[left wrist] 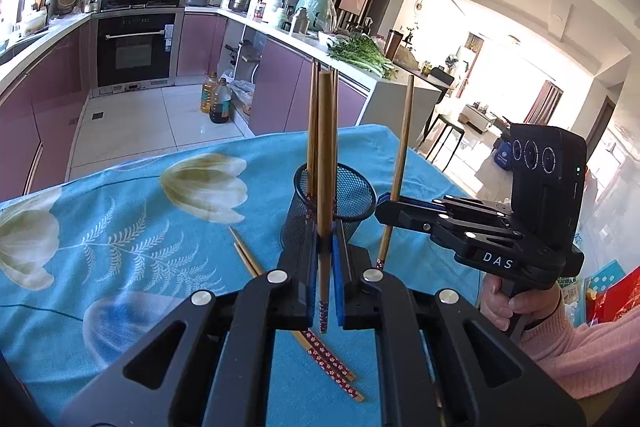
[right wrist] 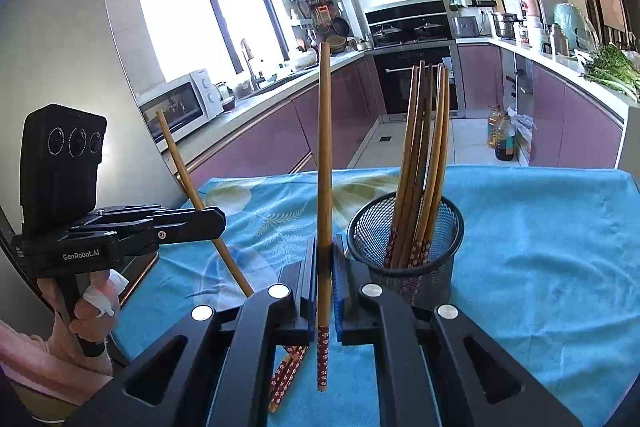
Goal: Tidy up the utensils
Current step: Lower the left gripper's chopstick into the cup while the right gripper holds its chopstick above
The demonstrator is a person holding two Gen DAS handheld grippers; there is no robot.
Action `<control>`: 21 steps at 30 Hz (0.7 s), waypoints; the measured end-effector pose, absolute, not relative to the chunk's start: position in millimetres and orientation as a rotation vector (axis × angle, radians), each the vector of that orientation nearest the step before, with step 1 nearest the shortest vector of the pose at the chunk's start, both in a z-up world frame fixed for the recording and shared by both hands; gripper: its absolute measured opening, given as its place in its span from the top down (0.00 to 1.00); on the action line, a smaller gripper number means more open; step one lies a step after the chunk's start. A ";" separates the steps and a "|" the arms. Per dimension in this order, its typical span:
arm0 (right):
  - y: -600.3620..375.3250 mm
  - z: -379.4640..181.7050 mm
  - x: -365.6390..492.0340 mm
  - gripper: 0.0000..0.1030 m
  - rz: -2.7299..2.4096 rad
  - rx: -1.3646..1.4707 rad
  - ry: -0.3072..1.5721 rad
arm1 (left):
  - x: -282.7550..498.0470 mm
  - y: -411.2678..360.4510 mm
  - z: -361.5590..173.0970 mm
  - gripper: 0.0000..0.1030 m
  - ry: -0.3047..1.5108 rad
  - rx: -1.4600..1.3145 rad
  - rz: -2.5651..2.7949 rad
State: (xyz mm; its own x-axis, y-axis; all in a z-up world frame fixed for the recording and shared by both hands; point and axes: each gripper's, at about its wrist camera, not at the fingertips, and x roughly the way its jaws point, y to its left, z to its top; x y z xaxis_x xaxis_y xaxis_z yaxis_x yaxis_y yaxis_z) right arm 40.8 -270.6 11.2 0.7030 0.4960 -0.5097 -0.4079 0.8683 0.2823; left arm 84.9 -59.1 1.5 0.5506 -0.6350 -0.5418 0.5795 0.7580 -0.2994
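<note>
Left wrist view showed both grippers, left gripper (left wrist: pixel 324 267) and right gripper (right wrist: pixel 325 267), fingers each clamped on an upright chopstick (left wrist: pixel 325 163); next, I judged, lowering them into the mesh cup (left wrist: pixel 340 195).

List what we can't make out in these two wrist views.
- Loose chopsticks on the cloth: middles hidden under the left gripper in the left view; count unsure.
- Same pair in the right view: mostly behind the right gripper.
- Cup bottom: chopstick ends blur behind the mesh, both views.
- Chopsticks in the cup: overlapping, exact count unclear.
</note>
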 end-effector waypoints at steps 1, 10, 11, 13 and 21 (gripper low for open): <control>-270.7 12.8 40.7 0.94 0.502 0.150 0.604 | 85.7 -59.9 2.5 0.93 0.672 -0.091 -0.723; -280.6 22.0 44.3 0.94 0.485 0.148 0.571 | 90.5 -69.1 16.5 0.93 0.641 -0.086 -0.735; -281.6 22.9 44.7 0.94 0.483 0.147 0.567 | 91.1 -70.0 18.0 0.93 0.638 -0.085 -0.735; -281.8 24.0 45.4 0.94 0.481 0.147 0.563 | 92.6 -70.6 19.8 0.93 0.635 -0.087 -0.738; -281.4 31.3 46.7 0.94 0.480 0.140 0.540 | 96.5 -75.6 25.5 0.93 0.619 -0.080 -0.746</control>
